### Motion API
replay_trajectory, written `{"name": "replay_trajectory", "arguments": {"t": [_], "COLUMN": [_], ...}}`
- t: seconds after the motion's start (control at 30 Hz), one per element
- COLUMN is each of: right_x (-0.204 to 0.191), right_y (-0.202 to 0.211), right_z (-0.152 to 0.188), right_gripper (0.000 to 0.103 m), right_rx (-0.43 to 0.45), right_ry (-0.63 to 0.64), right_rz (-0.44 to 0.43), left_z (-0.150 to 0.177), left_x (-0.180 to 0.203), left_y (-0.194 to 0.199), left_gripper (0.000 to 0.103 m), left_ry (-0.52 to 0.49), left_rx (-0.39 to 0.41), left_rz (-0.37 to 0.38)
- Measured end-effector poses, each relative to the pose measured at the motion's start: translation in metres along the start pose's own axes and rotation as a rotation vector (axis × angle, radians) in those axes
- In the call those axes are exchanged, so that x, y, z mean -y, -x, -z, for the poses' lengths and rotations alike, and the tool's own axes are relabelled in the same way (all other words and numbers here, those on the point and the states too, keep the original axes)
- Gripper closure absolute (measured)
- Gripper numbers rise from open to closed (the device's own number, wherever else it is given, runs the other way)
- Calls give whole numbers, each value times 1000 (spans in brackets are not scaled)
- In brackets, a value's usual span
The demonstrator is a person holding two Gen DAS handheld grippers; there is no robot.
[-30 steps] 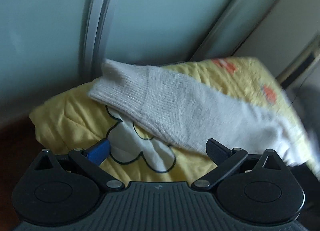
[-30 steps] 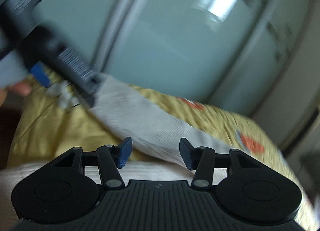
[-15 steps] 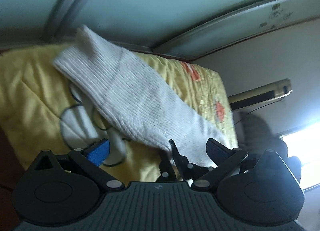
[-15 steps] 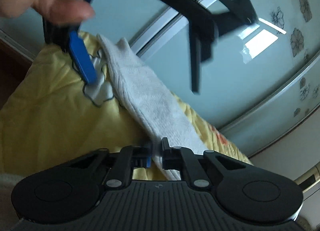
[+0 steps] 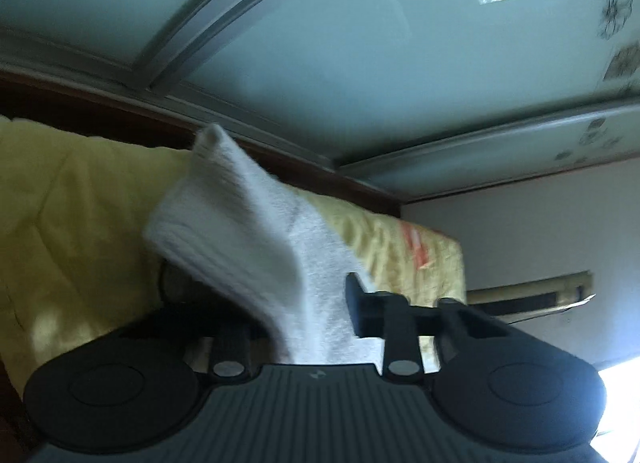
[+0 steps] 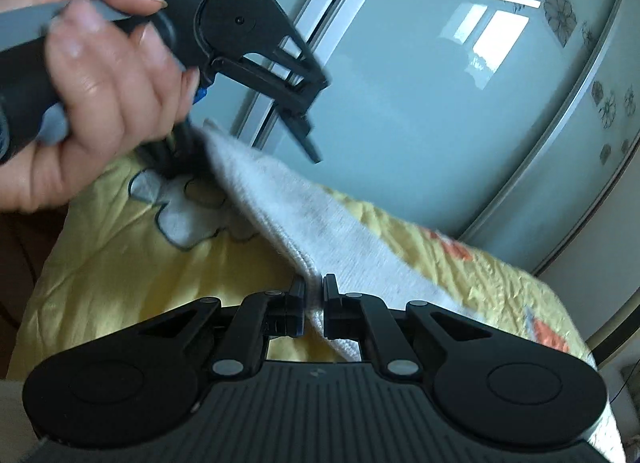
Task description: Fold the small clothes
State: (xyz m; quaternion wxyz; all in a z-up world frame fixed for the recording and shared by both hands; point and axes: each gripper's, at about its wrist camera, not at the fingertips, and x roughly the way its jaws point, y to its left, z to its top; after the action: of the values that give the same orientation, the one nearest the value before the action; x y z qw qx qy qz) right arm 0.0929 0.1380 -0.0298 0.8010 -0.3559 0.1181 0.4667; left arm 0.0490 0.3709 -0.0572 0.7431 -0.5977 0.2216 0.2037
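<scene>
Your left hand-held gripper (image 5: 312, 311) has the white sock (image 5: 256, 247) between its fingers. The sock drapes over the left finger and hides it, so you cannot tell if this one is pinching the sock or just sitting around it. The sock's far end sticks up ahead of the gripper, above the yellow blanket (image 5: 72, 231). Past the blanket is a glass door (image 5: 360, 63).

Your right hand-held gripper (image 6: 315, 305) is squeezed almost closed on the sock's (image 6: 320, 223) near edge. From there the sock runs up and to the left, over the blanket (image 6: 160, 275) with its white flower (image 6: 180, 219). Your left hand (image 6: 92, 83) is up at the far left, holding the other gripper's handle.
</scene>
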Motion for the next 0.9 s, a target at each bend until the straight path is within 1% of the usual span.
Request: {"name": "replay_trajectory", "arguments": {"t": [0.03,0.07,0.13,0.17,0.2,0.23,0.27,0.3,0.37,0.4,0.47,0.5,0.57,0.63,0.67,0.77,0.8,0.83,0.9], "right_x": [2,7,27,41,55,69,79,90,111,120,131,133,139,143,144,150,153,156,163], "right_y": [3,10,28,34,40,44,48,47,38,33,23,24,39,56,64,78,80,85,97], "right_z": [0,1,1,0,2,6,11,17,34,43,61,67,75,82,86,97,104,112,128], "right_gripper": [84,83,81,75,66,62,56,55,54,53,52,52,51,44,38,38,38,38,37], "right_rx": [-11,-1,56,81,106,118,121,109,45,3,-95,-106,-47,-13,-10,-47,-60,-67,-67], "right_ry": [-14,-38,-122,-170,-231,-287,-332,-370,-458,-509,-585,-610,-668,-704,-708,-715,-734,-762,-836], "right_rz": [-23,-59,-138,-166,-175,-154,-112,-60,41,73,82,77,72,96,119,194,216,236,252], "left_z": [1,2,5,6,8,9,9,9,9,7,10,13,20,27,33,57,66,77,101], "left_x": [1,3,8,12,17,24,32,41,61,74,107,123,156,183,197,233,241,249,258], "left_y": [1,2,3,5,6,6,6,7,6,7,11,13,18,22,26,31,31,29,24], "left_gripper": [93,94,94,94,94,94,95,95,95,95,95,95,95,95,96,96,96,96,96], "left_ry": [-23,-49,-93,-115,-138,-170,-209,-248,-345,-401,-538,-596,-689,-752,-783,-862,-883,-914,-976], "left_rx": [9,20,38,48,57,65,73,83,126,160,241,282,365,437,477,576,584,572,522], "left_rz": [-21,-35,-53,-67,-77,-87,-95,-100,-100,-101,-115,-121,-121,-95,-78,-30,-10,15,58]}}
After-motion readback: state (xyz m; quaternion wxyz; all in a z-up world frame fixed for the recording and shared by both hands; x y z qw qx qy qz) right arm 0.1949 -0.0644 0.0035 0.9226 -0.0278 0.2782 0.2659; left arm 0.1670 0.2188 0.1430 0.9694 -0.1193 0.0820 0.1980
